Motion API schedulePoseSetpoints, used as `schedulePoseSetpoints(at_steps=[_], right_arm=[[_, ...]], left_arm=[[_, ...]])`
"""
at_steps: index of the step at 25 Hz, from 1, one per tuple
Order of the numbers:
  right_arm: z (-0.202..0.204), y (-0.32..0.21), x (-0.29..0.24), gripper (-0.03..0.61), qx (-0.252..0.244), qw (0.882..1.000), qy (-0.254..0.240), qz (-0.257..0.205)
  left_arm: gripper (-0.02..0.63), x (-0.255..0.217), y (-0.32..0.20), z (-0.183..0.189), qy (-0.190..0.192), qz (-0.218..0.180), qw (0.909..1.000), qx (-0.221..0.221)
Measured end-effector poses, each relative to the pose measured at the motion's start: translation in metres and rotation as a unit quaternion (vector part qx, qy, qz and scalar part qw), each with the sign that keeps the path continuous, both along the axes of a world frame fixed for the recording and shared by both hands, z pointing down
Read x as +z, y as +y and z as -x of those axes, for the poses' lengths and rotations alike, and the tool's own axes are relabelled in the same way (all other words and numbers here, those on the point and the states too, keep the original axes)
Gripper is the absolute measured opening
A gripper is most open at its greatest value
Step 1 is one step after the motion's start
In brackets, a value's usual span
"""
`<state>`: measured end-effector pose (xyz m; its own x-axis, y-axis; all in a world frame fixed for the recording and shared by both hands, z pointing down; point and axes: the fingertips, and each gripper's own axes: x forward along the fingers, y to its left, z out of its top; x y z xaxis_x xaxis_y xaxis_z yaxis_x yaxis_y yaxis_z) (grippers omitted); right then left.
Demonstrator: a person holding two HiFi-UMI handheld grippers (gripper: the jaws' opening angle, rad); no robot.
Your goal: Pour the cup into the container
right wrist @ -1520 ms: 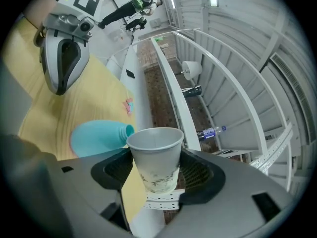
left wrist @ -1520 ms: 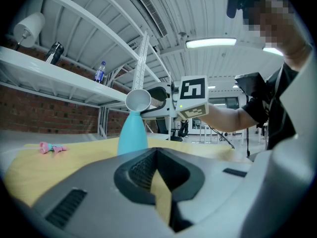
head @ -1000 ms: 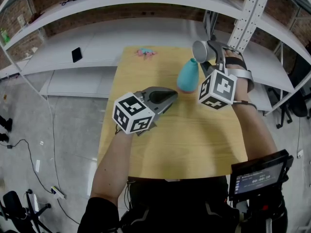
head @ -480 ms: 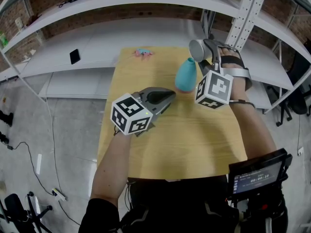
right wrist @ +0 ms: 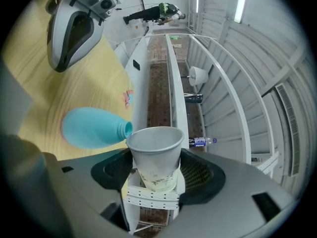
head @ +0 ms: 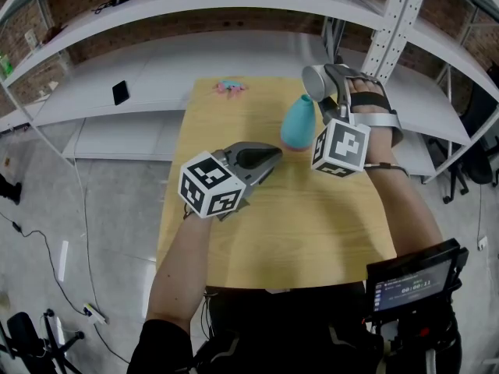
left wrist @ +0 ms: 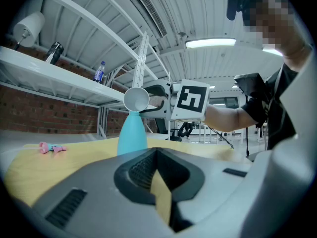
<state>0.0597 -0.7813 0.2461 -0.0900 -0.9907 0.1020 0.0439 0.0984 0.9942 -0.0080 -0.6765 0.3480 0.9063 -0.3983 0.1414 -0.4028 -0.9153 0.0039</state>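
Observation:
A turquoise bottle-shaped container [head: 299, 123] stands upright near the far right of the wooden table [head: 281, 224]. My right gripper [head: 327, 84] is shut on a white paper cup [right wrist: 154, 155], tipped on its side with its rim at the container's mouth [right wrist: 127, 129]. From the left gripper view the cup [left wrist: 135, 99] hangs right over the container [left wrist: 132, 134]. My left gripper [head: 269, 156] hovers over the table's middle, left of the container, jaws shut with nothing between them.
A small pink object [head: 231, 86] lies at the table's far edge. White curved shelves [head: 140, 68] run behind the table, with a black phone [head: 119, 92] on the lower one. A metal rack post [head: 394, 22] rises at the right.
The right gripper with the cup has shifted slightly left and nearer, keeping the cup at the container's mouth. The left gripper has stayed put.

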Motion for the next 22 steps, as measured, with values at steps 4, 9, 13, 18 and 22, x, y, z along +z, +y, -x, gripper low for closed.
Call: schedulePoseSetpoints(at_steps=[4,9,13,18,22], right_arm=[[0.000,0.000,-0.001,0.304,0.000,1.000,0.002,-0.002],[0.000,0.000,0.000,0.304,-0.003,1.000,-0.004,-0.002],[-0.001,-0.001,0.001,0.304,-0.006,0.999,-0.043,0.013],[-0.010,-0.001,0.004,0.304,-0.015,0.988,-0.147,0.051],[-0.018,0.000,0.008,0.305,-0.019,0.972,-0.222,0.074]], left_arm=[[-0.008,0.000,0.000,0.001,0.000,0.000,1.0000,0.000],[-0.008,-0.001,-0.001,0.000,0.000,0.001,1.0000,-0.001],[-0.008,-0.001,-0.002,0.001,-0.001,0.001,1.0000,0.000],[-0.009,-0.001,-0.001,0.001,0.000,0.001,1.0000,0.005],[-0.008,0.001,-0.003,0.002,-0.001,0.000,1.0000,0.007]])
